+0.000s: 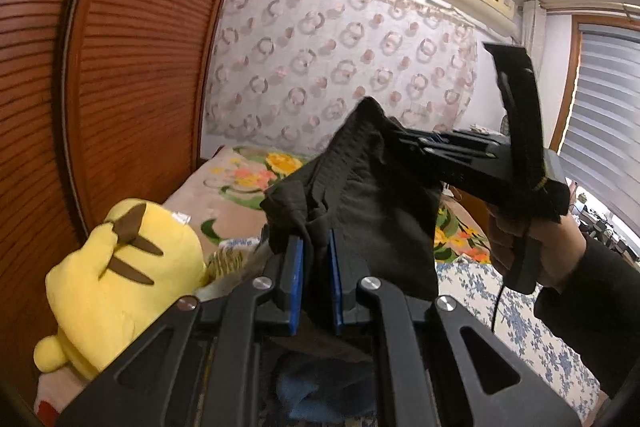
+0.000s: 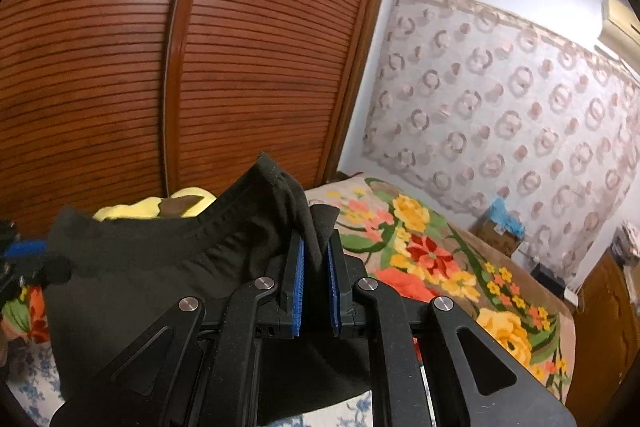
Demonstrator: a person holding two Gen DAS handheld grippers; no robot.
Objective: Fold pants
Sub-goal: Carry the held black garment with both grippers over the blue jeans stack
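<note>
While lifted above the floral blanket (image 2: 432,259), black fabric pants (image 1: 372,195) hang, left gripper (image 1: 316,267) clamped on one edge, right gripper (image 2: 316,267) pinching another, yellow plush toy (image 1: 120,267) beside the blanket.

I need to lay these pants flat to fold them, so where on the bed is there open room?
The flowered blanket lies bare between the patterned curtain and the held pants. The blue-flowered sheet beside the right hand-held gripper is also open. It is crowded by the yellow plush toy near the wardrobe.
</note>
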